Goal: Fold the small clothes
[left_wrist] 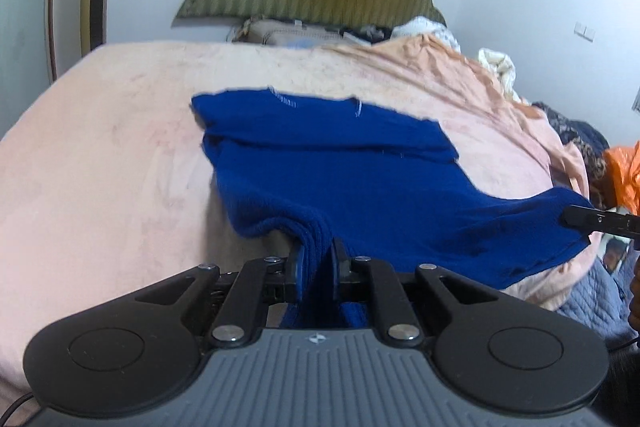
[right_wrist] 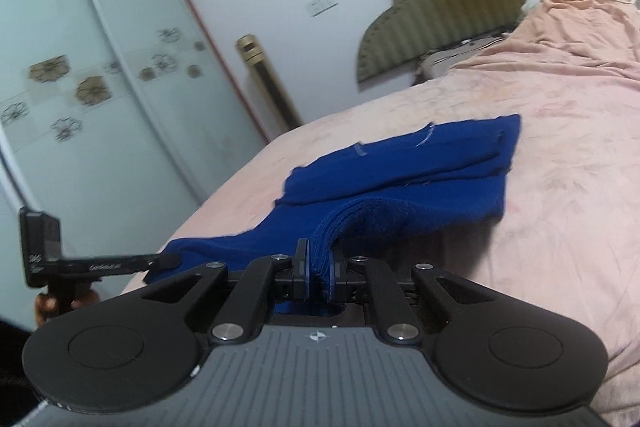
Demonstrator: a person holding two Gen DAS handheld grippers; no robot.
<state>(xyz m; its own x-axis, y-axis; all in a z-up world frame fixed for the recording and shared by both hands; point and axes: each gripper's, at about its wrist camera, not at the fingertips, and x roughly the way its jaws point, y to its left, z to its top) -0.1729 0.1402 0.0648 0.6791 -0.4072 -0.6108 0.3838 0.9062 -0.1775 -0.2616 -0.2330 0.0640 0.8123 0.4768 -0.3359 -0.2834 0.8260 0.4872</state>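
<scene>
1. Blue knit garment (left_wrist: 320, 163) lies partly folded near the front edge of the pink-sheeted bed (left_wrist: 100, 147).
2. Left gripper (left_wrist: 318, 267) clamps one bunched near corner of it.
3. Right gripper (right_wrist: 318, 269) pinches the other near corner, lifted off the sheet.

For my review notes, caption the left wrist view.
Left gripper clamps the blue knit garment's near edge above the pink bedsheet.

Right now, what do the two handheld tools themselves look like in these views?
Both match: the left tool and right tool have black linkage arms with silver bolts, blue pads on the fingers, round black housings and a ribbed grey body with a small white emblem. A thin black cable runs off the left one.
</scene>
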